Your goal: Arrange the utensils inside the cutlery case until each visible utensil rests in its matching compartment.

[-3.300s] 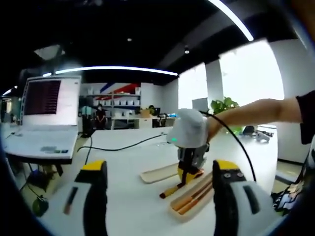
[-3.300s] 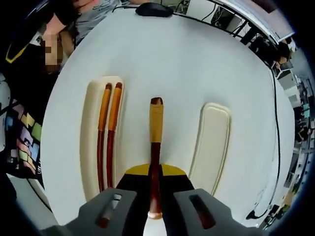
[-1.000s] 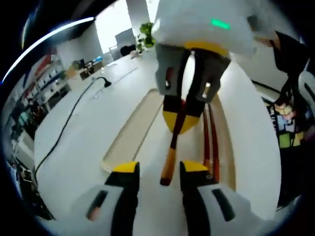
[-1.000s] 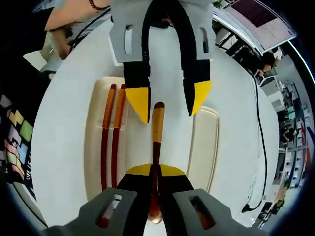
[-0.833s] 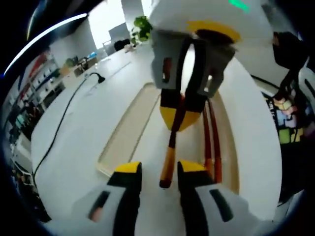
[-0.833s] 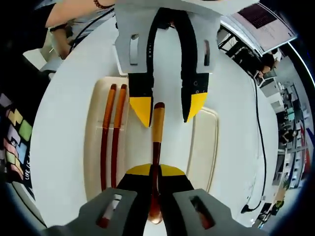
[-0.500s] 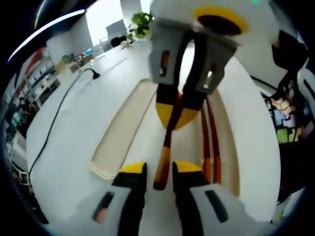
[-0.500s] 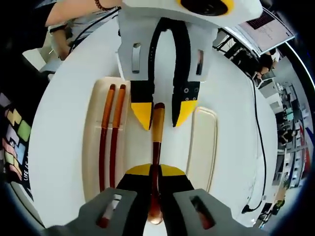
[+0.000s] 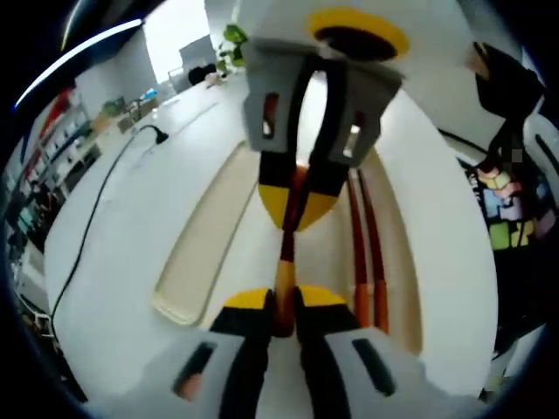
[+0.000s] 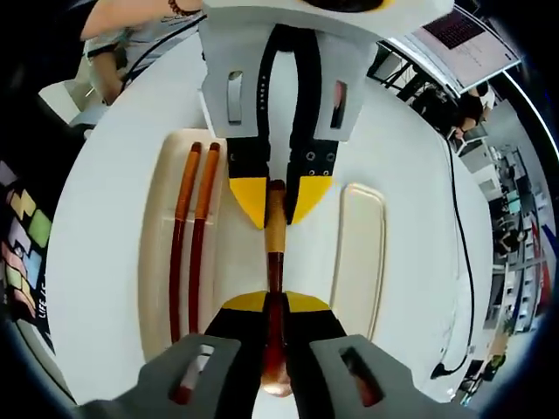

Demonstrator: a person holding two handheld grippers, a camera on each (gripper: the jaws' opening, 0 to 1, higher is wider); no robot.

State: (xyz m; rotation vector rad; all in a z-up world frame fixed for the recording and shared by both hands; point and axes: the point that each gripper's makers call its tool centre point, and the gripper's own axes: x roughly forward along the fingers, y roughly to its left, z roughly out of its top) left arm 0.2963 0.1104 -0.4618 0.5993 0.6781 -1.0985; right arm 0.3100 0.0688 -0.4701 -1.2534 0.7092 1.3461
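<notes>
A wooden utensil (image 10: 276,229) with a yellow-wrapped handle and a dark red shaft is held above the white counter (image 10: 105,175) by both grippers at once. In the right gripper view, the right gripper (image 10: 274,307) has its jaws pressed together on the dark shaft at the near end, and the utensil runs straight away from it. At the far end, the left gripper (image 10: 274,202) comes in from the top of that view, its yellow-tipped jaws pinching the yellow handle from both sides.

In the left gripper view the same hold is seen from the other end: the left gripper (image 9: 281,307) pinches the handle end of the utensil (image 9: 286,255), and the right gripper (image 9: 295,208) grips it farther along.

The utensil hangs over the bare counter between two cream pieces. To its left in the right gripper view lies the open cutlery case (image 10: 157,262), holding a pair of red-brown chopsticks (image 10: 185,253) side by side. To its right lies the case lid (image 10: 358,262), flat on the counter. A black cable (image 10: 476,244) trails across the counter on the far right.
</notes>
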